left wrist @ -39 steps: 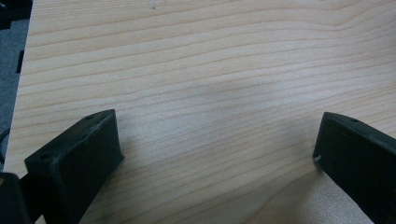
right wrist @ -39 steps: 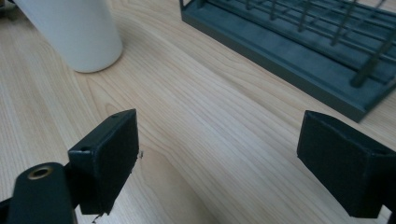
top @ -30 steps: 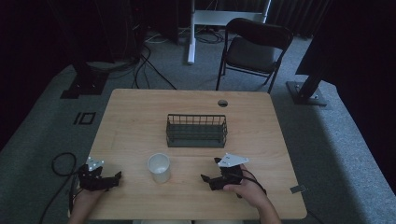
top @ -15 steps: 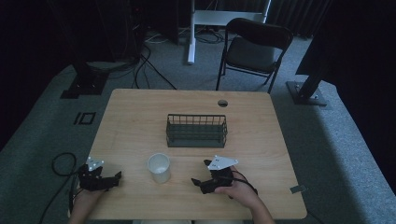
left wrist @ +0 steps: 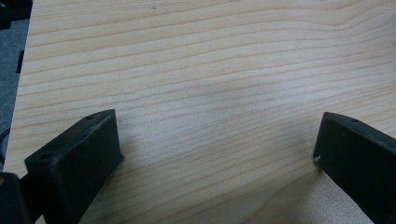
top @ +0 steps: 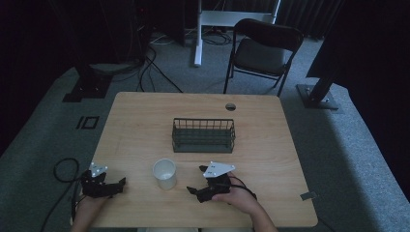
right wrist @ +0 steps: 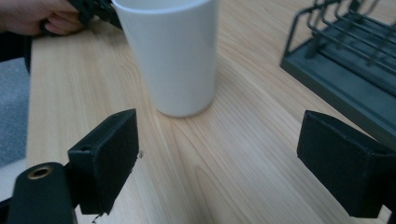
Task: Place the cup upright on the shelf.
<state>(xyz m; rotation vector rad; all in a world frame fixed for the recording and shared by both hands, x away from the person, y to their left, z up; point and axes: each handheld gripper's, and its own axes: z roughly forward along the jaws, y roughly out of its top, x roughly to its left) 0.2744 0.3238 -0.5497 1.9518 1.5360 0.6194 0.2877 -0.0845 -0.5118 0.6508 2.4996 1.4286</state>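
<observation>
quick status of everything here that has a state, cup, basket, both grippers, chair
white cup: upright on the table, mouth up, not gripped
wire basket: upright, nothing visible inside
right gripper: open, jaws wide apart, pointed at the cup, not touching it
left gripper: open, over bare table, holding nothing
folding chair: unfolded, unoccupied, standing beyond the table
</observation>
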